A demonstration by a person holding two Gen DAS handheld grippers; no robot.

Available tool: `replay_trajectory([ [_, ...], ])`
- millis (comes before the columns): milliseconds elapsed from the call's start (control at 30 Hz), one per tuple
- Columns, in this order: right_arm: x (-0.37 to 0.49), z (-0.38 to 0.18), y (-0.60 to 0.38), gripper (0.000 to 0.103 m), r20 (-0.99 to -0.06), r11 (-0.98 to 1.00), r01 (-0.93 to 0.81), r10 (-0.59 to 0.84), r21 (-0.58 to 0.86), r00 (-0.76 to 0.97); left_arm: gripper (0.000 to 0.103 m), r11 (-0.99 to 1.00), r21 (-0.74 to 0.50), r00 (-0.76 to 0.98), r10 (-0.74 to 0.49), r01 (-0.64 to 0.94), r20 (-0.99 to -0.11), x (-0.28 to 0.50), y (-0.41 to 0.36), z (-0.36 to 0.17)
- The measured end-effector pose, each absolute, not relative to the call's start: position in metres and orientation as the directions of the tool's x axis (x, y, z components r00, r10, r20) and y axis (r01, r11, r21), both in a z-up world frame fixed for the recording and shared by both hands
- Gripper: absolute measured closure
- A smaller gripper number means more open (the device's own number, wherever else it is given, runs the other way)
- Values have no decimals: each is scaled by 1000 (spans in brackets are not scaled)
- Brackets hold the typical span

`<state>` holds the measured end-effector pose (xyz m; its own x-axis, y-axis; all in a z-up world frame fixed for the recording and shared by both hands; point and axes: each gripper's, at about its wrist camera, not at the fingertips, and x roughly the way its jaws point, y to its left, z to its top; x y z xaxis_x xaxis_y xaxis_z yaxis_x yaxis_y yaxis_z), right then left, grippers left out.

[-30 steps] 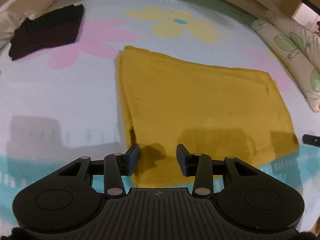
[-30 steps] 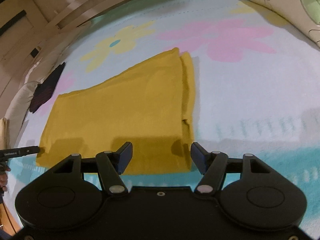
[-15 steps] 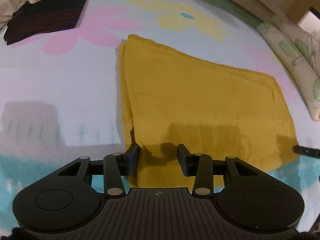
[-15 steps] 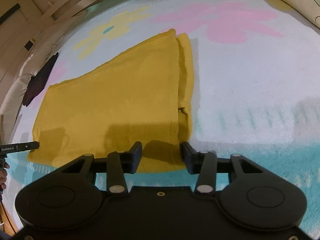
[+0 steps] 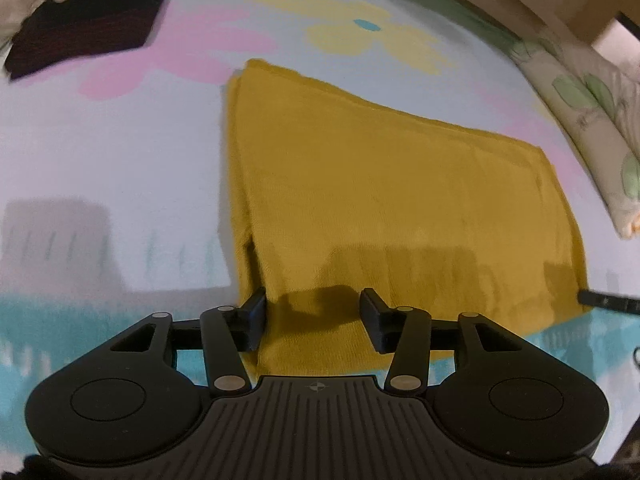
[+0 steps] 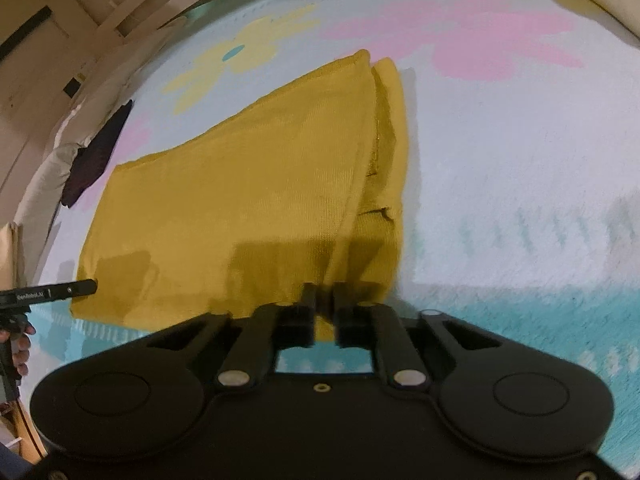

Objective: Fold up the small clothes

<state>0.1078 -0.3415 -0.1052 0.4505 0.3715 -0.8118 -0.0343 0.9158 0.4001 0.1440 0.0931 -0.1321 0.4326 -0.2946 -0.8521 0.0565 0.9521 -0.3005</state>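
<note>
A mustard-yellow garment (image 5: 392, 208) lies flat and partly folded on the flowered bedspread; it also shows in the right wrist view (image 6: 248, 200). My left gripper (image 5: 313, 312) is open, its fingers straddling the garment's near left corner. My right gripper (image 6: 325, 304) is shut on the garment's near right corner, and the top layer there is lifted slightly into a ridge. The right gripper's tip (image 5: 608, 300) shows at the right edge of the left wrist view. The left gripper's finger (image 6: 52, 292) shows at the left of the right wrist view.
A folded dark garment (image 5: 88, 36) lies at the far left of the bed, also seen in the right wrist view (image 6: 100, 152). A leaf-print pillow (image 5: 592, 120) lines the right side. A wooden bed frame (image 6: 100, 8) runs behind.
My right gripper closed on the garment's near right corner, pinching up the top layer. My left gripper moved slightly forward over the near left corner and stays open.
</note>
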Motion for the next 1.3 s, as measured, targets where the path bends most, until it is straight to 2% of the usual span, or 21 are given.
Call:
replay_trajectory([
  [267, 105, -100, -349, 91, -792, 900, -7, 388, 437, 472, 59, 915, -404, 396, -372, 2, -840, 138, 112, -135],
  [300, 105, -99, -351, 91, -788, 896, -4, 392, 443, 474, 64, 914, -406, 393, -375, 6, -840, 138, 112, -134],
  [333, 105, -97, -351, 91, -785, 895, -4, 394, 446, 478, 82, 914, -405, 390, -376, 8, -841, 137, 112, -133],
  [367, 105, -96, -352, 91, -784, 895, -5, 393, 446, 480, 92, 918, -397, 385, -370, 10, -845, 136, 112, -132],
  [433, 104, -94, -354, 91, -782, 894, -5, 395, 448, 483, 94, 927, -375, 386, -353, 20, -852, 135, 111, -129],
  [467, 104, -94, -355, 91, -783, 894, 0, 393, 448, 483, 99, 930, -366, 388, -346, 23, -854, 134, 111, -128],
  [633, 103, -93, -357, 91, -785, 896, 8, 385, 444, 485, 99, 944, -330, 385, -300, -13, -873, 133, 119, -126],
  [733, 102, -94, -358, 91, -804, 905, 29, 361, 424, 473, 98, 967, -255, 351, -239, 2, -905, 134, 116, -132],
  [867, 104, -107, -365, 89, -854, 918, 108, 306, 382, 420, 97, 962, -270, 353, -244, -27, -903, 137, 116, -122],
  [900, 104, -107, -369, 83, -847, 908, 119, 320, 403, 425, 97, 962, -270, 368, -235, -47, -900, 140, 118, -115],
  [933, 104, -104, -372, 83, -839, 901, 130, 323, 414, 437, 95, 963, -262, 387, -218, -66, -896, 141, 120, -109],
  [967, 104, -99, -375, 82, -832, 898, 138, 317, 418, 455, 84, 965, -251, 414, -197, -80, -889, 142, 121, -101],
  [1000, 106, -95, -378, 78, -824, 895, 138, 319, 425, 469, 74, 965, -246, 443, -183, -88, -878, 143, 121, -95],
  [1033, 107, -92, -380, 66, -815, 890, 140, 321, 434, 483, 56, 965, -246, 477, -174, -92, -862, 144, 120, -89],
  [1067, 108, -88, -384, 38, -800, 881, 145, 327, 451, 503, 44, 964, -248, 511, -167, -93, -843, 145, 118, -84],
  [1100, 109, -86, -387, 9, -786, 872, 152, 329, 466, 523, 40, 965, -247, 534, -161, -93, -830, 146, 115, -80],
  [1133, 110, -84, -390, 1, -773, 865, 156, 327, 476, 544, 34, 966, -241, 549, -151, -95, -822, 148, 112, -79],
  [1300, 121, -80, -397, 0, -722, 829, 195, 311, 525, 618, 30, 977, -203, 558, -130, -71, -819, 162, 87, -89],
])
